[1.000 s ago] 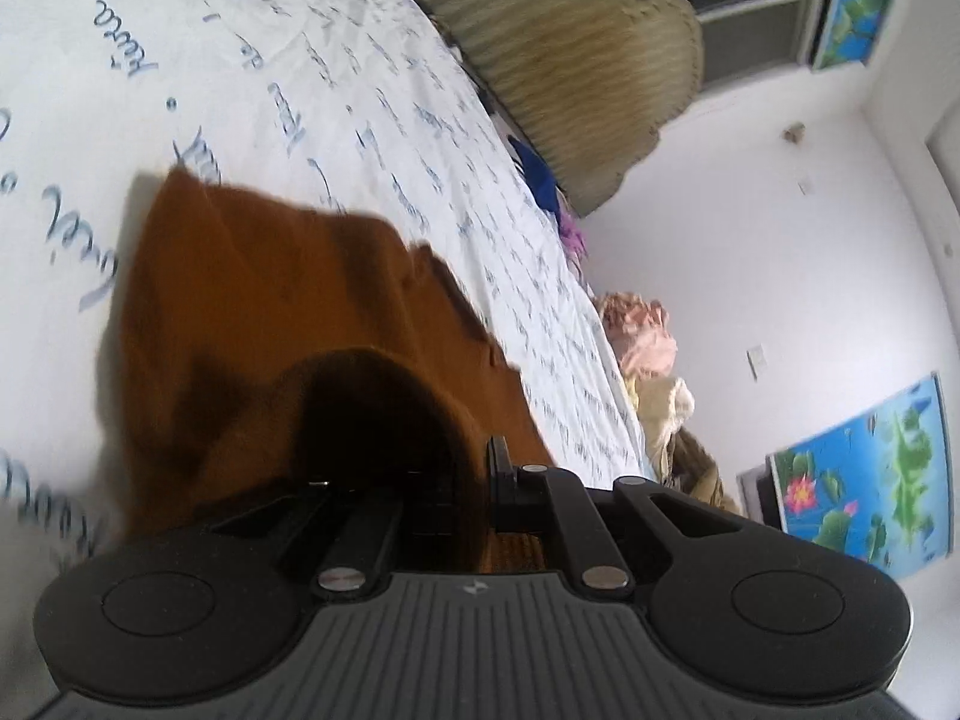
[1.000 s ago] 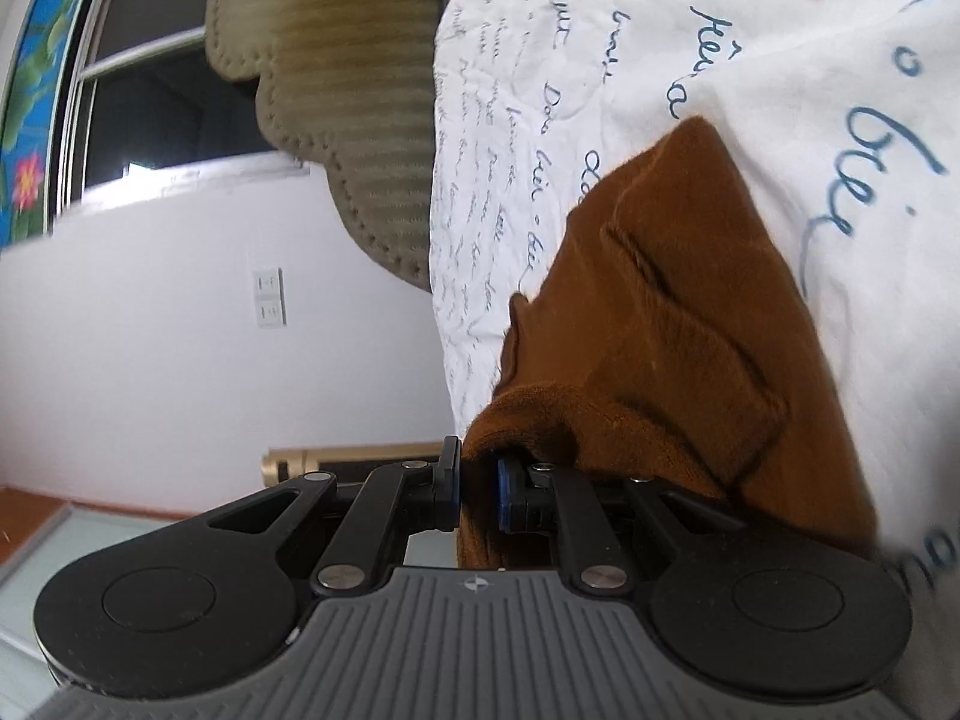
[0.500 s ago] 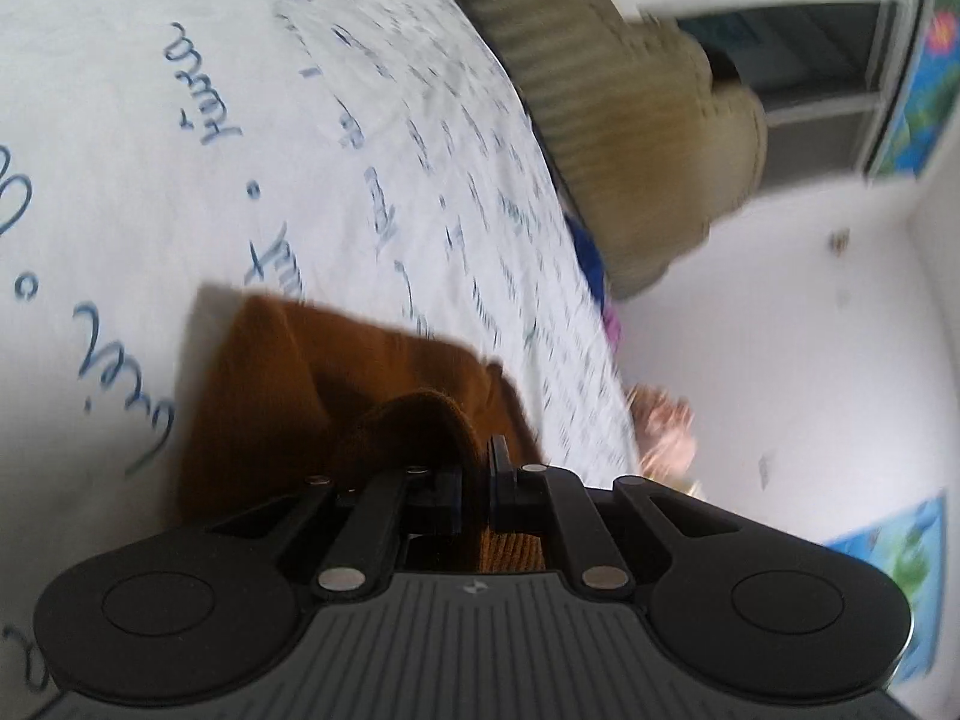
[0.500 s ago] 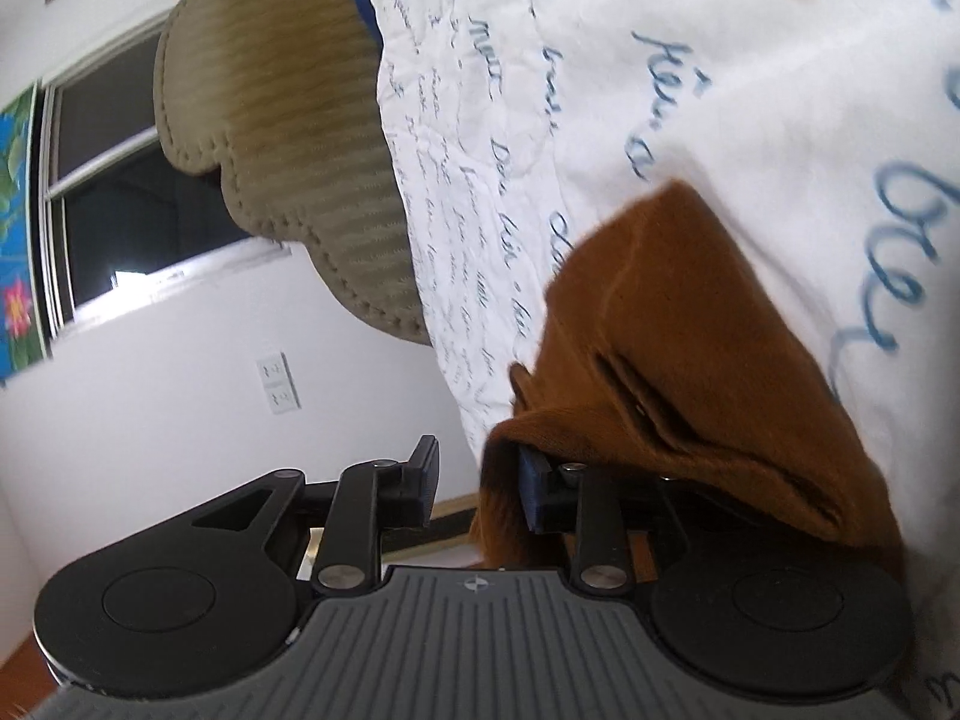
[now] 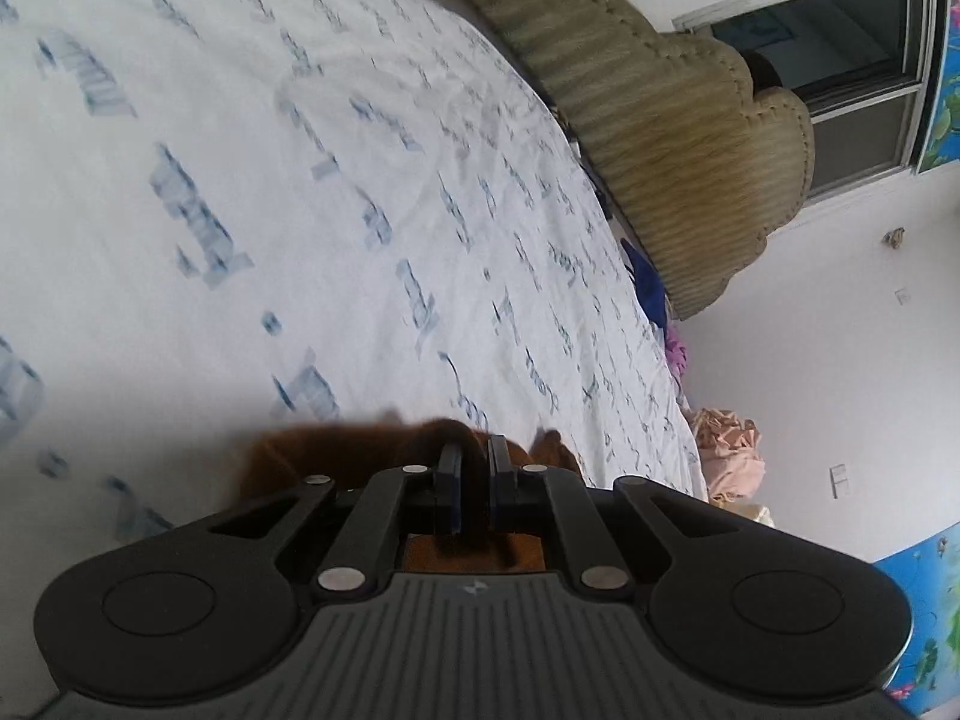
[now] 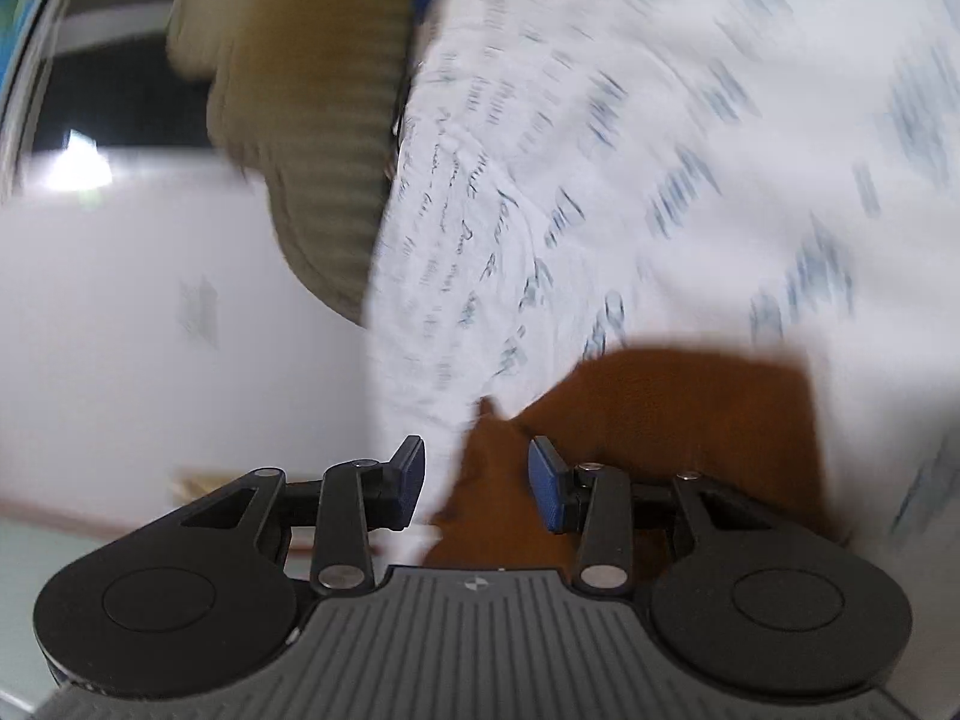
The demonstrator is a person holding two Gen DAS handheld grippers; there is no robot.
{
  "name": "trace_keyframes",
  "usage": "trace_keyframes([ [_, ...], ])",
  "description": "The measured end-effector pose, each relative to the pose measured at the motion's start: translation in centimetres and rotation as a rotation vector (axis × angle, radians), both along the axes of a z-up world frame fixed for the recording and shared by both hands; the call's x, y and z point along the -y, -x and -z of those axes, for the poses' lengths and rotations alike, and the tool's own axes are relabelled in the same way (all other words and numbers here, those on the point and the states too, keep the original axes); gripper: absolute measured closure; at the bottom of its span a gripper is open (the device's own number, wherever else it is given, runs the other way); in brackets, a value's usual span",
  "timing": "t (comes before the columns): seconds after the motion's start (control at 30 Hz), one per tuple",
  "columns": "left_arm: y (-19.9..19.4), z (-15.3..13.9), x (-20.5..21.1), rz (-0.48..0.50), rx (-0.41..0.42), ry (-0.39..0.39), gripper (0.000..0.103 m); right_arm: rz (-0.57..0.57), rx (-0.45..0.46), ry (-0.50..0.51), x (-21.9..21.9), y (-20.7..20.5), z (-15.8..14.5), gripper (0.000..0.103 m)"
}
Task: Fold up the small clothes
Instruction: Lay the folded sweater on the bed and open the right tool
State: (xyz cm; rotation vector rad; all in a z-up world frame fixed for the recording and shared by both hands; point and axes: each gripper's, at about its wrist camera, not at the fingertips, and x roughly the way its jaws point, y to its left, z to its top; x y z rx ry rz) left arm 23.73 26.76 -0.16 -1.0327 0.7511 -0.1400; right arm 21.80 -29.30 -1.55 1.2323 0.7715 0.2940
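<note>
One brown garment (image 6: 690,420) lies on the bed (image 5: 300,210), near the bed's edge, on a white sheet printed with blue handwriting. The left tool (image 5: 474,480) is clamped tight on a fold of that cloth: brown fabric fills the narrow slot between its jaws, presumably so this corner stays anchored while the other side is let go. The right tool (image 6: 477,483) has just been opening; its blue pads now stand apart, a peak of the brown cloth stands between them, and neither pad seems to press on it, though blur leaves this unsure. My reading: the right side has laid its edge down and the fold is being released, the left side to follow. Count: tools, two; brown garments, one; headboard (image 5: 660,120), one, tan and ribbed; window (image 5: 840,78), one. A crumpled pink bundle (image 5: 729,450) sits beyond the far edge of the bed, apart from the work. Bright floral panels show at the frame edges; number uncertain.
</note>
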Motion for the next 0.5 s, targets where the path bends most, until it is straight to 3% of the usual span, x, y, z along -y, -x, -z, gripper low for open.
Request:
trace_keyframes([
  [0.1,0.1,-0.7,-1.5,-0.015,-0.002,0.015,0.095,-0.145,-0.006,0.154,-0.5,-2.3,-1.8,0.062],
  [0.23,1.3,-2.3,-1.4,-0.016,0.035,-0.071,0.095,-0.258,-0.037,0.282,-1.4,-4.9,-1.8,0.062],
  [0.37,2.7,-4.0,2.1,0.085,0.082,-0.146,0.095,-0.349,-0.062,0.279,-2.3,-7.1,0.0,0.062],
  [0.5,2.8,-4.2,6.9,0.199,0.124,-0.224,0.094,-0.423,-0.029,0.293,-4.1,-7.6,0.5,0.065],
])
